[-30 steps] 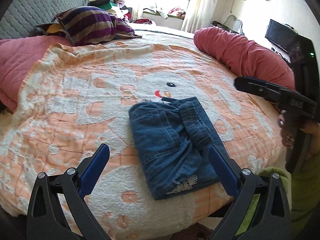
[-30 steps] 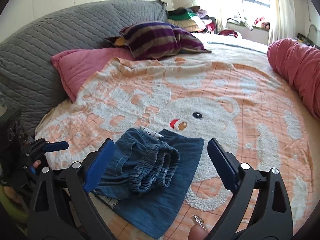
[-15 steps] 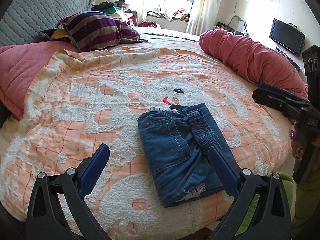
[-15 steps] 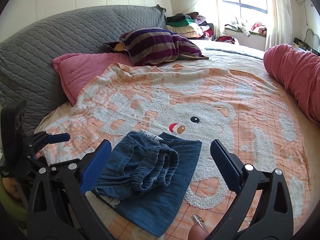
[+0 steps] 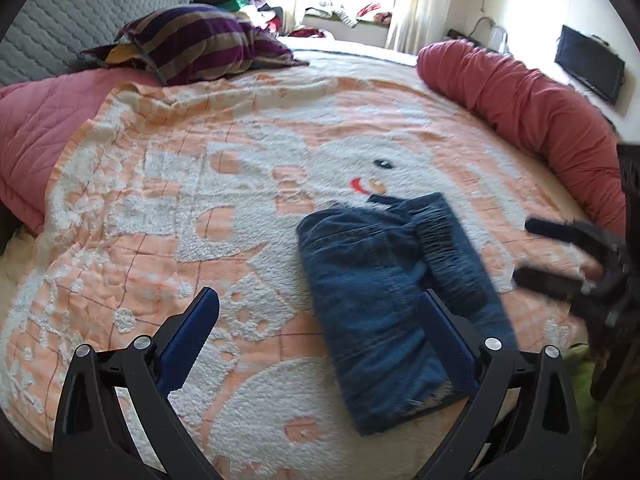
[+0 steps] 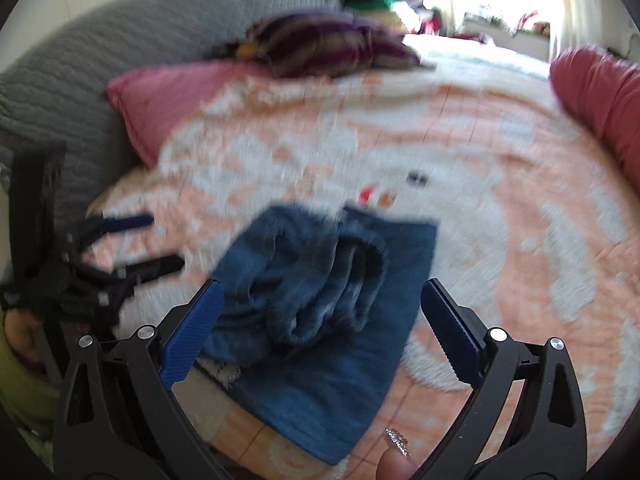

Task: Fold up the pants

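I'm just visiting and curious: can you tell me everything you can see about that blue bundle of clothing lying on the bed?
The pants are dark blue denim, folded into a compact rectangle with the gathered elastic waistband bunched on top. A frayed pale edge shows at the near end. They lie flat on the orange and white bear blanket, near the bed's front edge. Neither gripper touches them; both sets of fingers stand open, apart from the cloth.

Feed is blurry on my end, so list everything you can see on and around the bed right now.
folded pants: one, blue denim, on the blanket near the bed's front edge
blanket: one, orange and white bear print, spread over the bed
striped pillow: one, purple and tan, far left
pink quilt: one, left edge
red bolster: one, right side
grey headboard: one, far left
monitor: one, black, right wall
left claw: open, empty
right claw: open, empty
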A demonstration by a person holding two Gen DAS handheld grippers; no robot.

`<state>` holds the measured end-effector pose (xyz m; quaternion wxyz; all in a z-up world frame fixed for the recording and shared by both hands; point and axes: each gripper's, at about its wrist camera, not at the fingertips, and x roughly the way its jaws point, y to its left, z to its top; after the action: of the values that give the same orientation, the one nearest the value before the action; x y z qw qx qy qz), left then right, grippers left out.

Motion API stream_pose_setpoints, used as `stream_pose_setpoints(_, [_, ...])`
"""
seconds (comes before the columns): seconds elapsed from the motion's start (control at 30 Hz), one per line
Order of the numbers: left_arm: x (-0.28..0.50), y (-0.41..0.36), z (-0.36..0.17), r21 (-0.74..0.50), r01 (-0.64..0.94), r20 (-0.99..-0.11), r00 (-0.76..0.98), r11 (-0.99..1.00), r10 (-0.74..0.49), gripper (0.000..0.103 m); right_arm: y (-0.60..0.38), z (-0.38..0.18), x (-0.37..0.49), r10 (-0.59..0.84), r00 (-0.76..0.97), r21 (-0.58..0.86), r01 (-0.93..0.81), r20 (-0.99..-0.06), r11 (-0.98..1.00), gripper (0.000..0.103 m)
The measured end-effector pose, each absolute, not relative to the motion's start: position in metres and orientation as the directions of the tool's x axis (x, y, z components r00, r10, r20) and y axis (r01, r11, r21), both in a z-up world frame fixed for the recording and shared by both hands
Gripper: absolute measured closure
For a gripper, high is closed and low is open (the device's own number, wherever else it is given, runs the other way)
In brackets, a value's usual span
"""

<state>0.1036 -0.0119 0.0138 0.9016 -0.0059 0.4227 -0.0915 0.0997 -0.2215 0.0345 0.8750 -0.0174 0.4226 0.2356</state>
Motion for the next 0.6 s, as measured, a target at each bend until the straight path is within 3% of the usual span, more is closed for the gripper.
stream_pose_setpoints(0.17, [0.115,-0.008,-0.003,-0.091,0.141,-0.788,0.595,0.986,-0.157,0.004,-0.212,-0.007,0.117,0.384,0.446,0.217,-0.381,-0.808,0.899,0.015])
stream_pose_setpoints(0.2, [0.115,-0.008,-0.005,-0.093,0.14,-0.79,0.593,0.986,-0.159,0.004,-0.211,-0.012,0.119,0.39,0.435,0.229,-0.378,-0.812,0.897,0.026])
stream_pose_setpoints(0.23, [0.116,-0.008,-0.006,-0.097,0.139,-0.791,0.59,0.986,-0.161,0.004,-0.209,-0.018,0.121,0.414,0.415,0.255,-0.386,-0.81,0.886,0.048])
stream_pose_setpoints(0.33, [0.116,-0.009,-0.009,-0.101,0.144,-0.794,0.584,0.985,-0.166,0.004,-0.21,-0.024,0.117,0.444,0.39,0.288,-0.397,-0.807,0.871,0.065])
stream_pose_setpoints(0.4, [0.115,-0.009,-0.009,-0.101,0.148,-0.794,0.584,0.984,-0.17,0.004,-0.212,-0.016,0.108,0.455,0.399,0.295,-0.402,-0.796,0.867,0.069])
stream_pose_setpoints(0.6, [0.113,-0.012,-0.002,-0.104,0.157,-0.782,0.597,0.982,-0.178,0.004,-0.215,-0.015,0.097,0.426,0.403,0.27,-0.389,-0.81,0.881,0.068])
